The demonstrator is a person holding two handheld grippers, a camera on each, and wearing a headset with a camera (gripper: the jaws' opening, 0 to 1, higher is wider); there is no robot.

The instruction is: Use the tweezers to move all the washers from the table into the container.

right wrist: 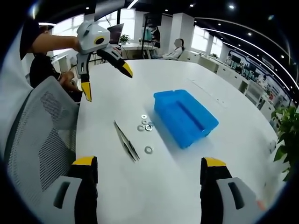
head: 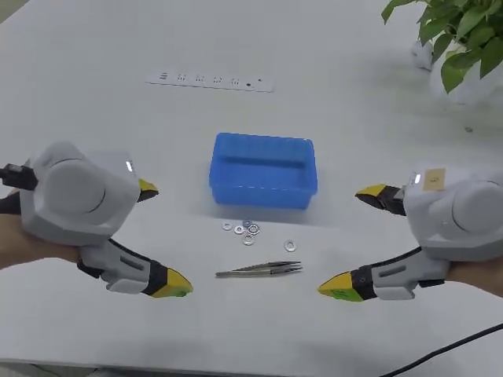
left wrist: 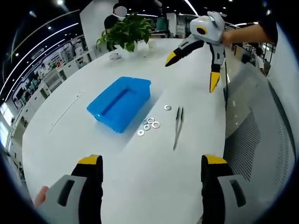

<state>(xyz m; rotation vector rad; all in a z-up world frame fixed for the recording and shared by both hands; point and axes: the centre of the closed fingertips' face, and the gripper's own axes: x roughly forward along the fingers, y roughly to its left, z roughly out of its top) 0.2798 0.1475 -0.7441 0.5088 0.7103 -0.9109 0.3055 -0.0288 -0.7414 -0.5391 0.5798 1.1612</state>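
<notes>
A blue container (head: 263,171) stands mid-table, nothing visible inside it. In front of it lies a small cluster of silver washers (head: 244,229), and one more washer (head: 290,246) sits a little to the right. Metal tweezers (head: 259,269) lie flat just nearer me. My left gripper (head: 163,236) hovers open left of them, my right gripper (head: 350,240) open to the right. Both hold nothing. The left gripper view has the container (left wrist: 120,102), washers (left wrist: 148,123) and tweezers (left wrist: 178,126) beyond its open jaws. The right gripper view has the tweezers (right wrist: 125,140) and washers (right wrist: 145,126) ahead.
A white power strip (head: 211,80) lies behind the container. A potted plant (head: 464,39) stands at the far right corner. A mesh chair (right wrist: 37,140) sits at the table's near edge. A dark cable (head: 440,353) crosses the near right corner.
</notes>
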